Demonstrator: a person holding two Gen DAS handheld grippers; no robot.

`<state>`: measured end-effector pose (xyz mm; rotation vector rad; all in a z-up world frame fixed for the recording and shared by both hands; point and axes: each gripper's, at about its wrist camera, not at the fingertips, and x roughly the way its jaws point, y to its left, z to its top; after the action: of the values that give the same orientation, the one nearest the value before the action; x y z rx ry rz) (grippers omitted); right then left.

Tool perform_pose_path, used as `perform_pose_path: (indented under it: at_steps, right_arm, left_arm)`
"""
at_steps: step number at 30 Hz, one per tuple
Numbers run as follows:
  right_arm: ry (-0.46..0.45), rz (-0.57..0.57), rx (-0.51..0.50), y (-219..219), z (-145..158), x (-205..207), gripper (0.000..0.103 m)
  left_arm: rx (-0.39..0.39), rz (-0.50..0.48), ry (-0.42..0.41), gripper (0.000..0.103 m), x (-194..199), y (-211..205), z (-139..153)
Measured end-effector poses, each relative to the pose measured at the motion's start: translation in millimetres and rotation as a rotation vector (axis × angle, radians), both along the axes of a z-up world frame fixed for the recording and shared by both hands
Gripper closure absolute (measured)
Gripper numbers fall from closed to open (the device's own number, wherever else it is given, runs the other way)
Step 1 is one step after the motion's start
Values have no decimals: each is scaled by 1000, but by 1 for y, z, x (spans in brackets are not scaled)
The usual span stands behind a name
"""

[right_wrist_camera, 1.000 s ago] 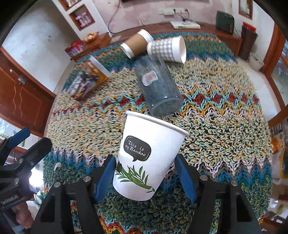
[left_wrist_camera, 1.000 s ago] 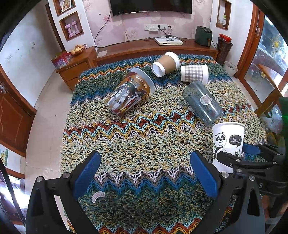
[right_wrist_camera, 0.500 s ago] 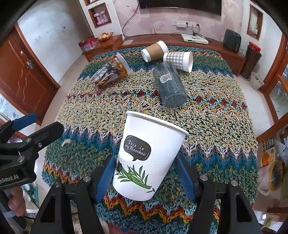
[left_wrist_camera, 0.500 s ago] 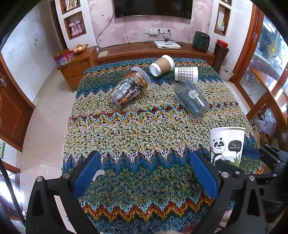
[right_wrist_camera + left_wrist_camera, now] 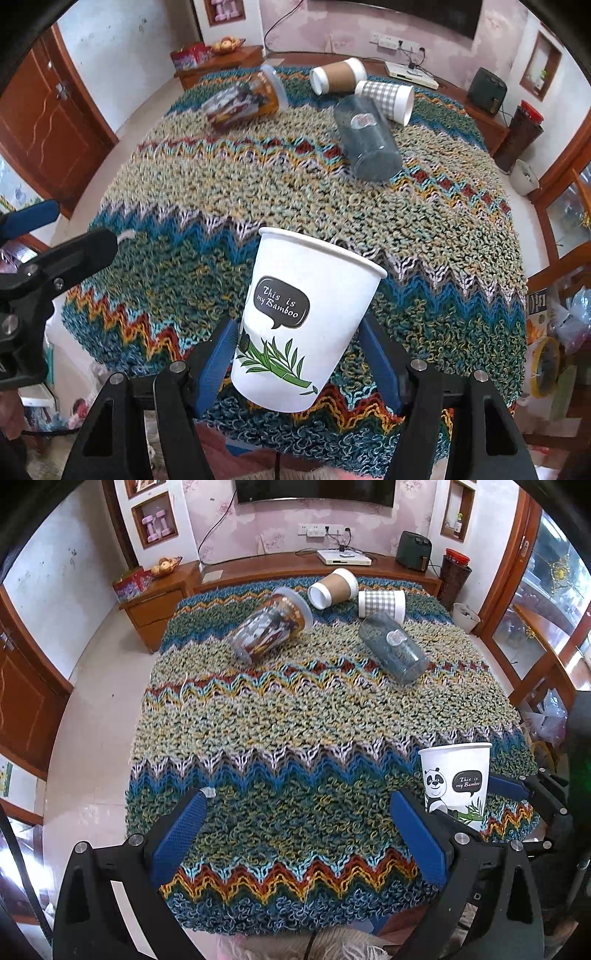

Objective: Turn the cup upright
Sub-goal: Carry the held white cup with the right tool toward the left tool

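Note:
A white paper cup with a panda and "This is my Bamboo" (image 5: 299, 325) stands upright, mouth up, between the blue pads of my right gripper (image 5: 299, 354). The pads sit beside its lower sides with thin gaps, so a grip is unclear. The cup also shows in the left wrist view (image 5: 456, 782) at the table's front right. My left gripper (image 5: 295, 834) is open and empty over the table's front edge. The other cups lie on their sides at the far end: a clear printed cup (image 5: 269, 629), a brown sleeved cup (image 5: 332, 589), a checked cup (image 5: 380, 603) and a blue-grey tumbler (image 5: 393, 648).
The table wears a thick zigzag knitted cover (image 5: 314, 720). A wooden TV cabinet (image 5: 288, 566) runs behind it, with a low drawer unit (image 5: 155, 602) at left. A glass cabinet (image 5: 546, 602) stands at right. Floor shows left of the table.
Both grippers have pulled back toward the table's front edge, so the lying cups look farther away. The panda cup stays upright between the right pads.

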<state>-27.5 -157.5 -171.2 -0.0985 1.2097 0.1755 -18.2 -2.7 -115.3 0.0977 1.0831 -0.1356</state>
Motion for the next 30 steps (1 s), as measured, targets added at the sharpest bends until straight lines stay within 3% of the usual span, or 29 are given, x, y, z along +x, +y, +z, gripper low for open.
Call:
perform_pose_path:
  at_steps: [18,30]
  right_arm:
    - [87,14,-21,12,-36,14,34]
    - [60,-13,67,-14,-9,4,34]
  left_arm:
    - [-26,51,97,3,2,6,-28]
    - [-61,48,98,3,2,1,-23]
